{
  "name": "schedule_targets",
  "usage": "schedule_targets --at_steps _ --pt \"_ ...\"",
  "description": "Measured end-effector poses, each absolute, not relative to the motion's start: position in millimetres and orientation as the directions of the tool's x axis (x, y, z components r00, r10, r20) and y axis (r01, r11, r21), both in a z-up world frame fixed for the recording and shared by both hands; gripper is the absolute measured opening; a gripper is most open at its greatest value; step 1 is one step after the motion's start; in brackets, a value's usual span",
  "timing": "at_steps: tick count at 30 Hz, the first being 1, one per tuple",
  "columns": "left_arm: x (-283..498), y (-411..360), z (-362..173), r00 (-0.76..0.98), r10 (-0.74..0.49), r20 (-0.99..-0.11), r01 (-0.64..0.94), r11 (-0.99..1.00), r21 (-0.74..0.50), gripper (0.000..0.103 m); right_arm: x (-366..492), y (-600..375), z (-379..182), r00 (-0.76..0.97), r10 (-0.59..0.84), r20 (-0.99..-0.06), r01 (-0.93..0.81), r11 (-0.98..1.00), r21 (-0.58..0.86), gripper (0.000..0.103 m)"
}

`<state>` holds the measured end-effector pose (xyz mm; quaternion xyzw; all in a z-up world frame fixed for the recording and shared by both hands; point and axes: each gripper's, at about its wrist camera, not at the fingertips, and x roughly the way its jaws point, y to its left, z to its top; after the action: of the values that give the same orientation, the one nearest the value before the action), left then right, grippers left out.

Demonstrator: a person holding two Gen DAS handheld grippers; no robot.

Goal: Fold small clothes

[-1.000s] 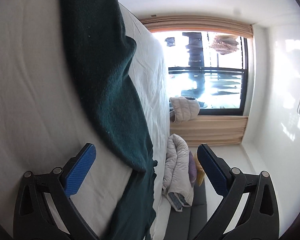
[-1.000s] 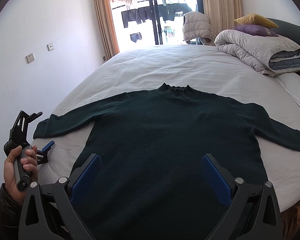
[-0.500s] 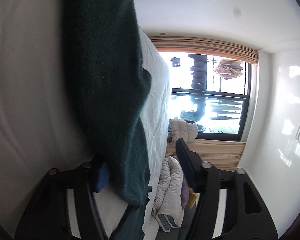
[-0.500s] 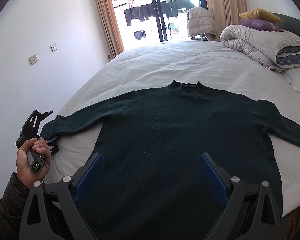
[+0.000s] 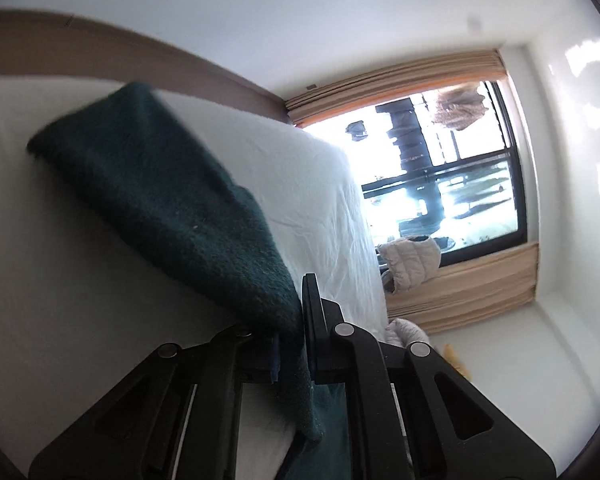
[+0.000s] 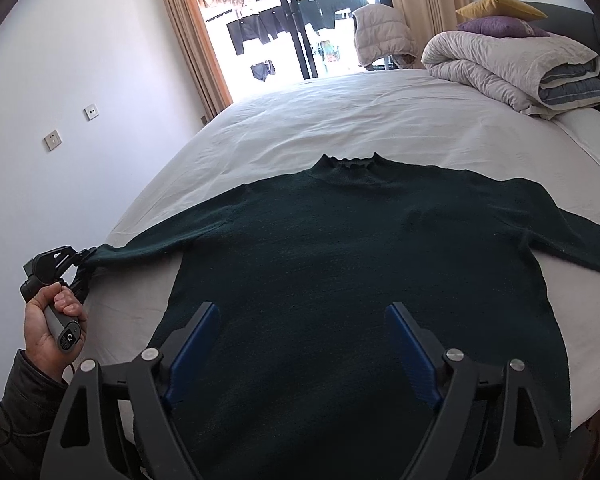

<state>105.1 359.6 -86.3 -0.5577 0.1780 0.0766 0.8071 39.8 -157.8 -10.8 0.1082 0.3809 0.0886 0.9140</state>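
The left hand-held gripper [image 5: 296, 344] pinches the sleeve end of the dark green sweater [image 6: 360, 272] lying flat on the bed [image 6: 380, 120] under the wide-open right hand-held gripper [image 6: 300, 352], and a hard tug could drag it crooked.

Dark green sweater [image 6: 360, 272], flat, sleeves outspread

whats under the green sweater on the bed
The green sweater lies flat on the white bedsheet, which shows all around it. Anything beneath its body is covered. The left gripper pinches one sleeve end.
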Motion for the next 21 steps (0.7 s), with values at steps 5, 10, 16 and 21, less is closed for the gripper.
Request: schedule_targets --at_steps 5,10,16,21 --pt "151 269 -10 0.901 -0.015 -0.434 -0.236 0.823 -0.517 0.007 58 -178 -13 0.685 0.267 -0.678 -0.062 0.948 0.311 0.087" --pt "179 78 -14 0.876 0.119 -0.468 0.018 0.96 0.278 0.007 103 -180 9 0.667 0.379 -0.641 -0.158 0.913 0.375 0.089" --pt "169 -5 -102 0.883 0.18 -0.433 0.158 0.755 0.636 0.006 158 -162 32 0.597 0.496 -0.63 -0.269 0.864 0.426 0.097" --pt "163 -35 -142 0.884 0.179 -0.432 0.227 0.643 0.731 0.006 200 -103 52 0.492 0.524 -0.695 -0.454 0.836 0.309 0.097"
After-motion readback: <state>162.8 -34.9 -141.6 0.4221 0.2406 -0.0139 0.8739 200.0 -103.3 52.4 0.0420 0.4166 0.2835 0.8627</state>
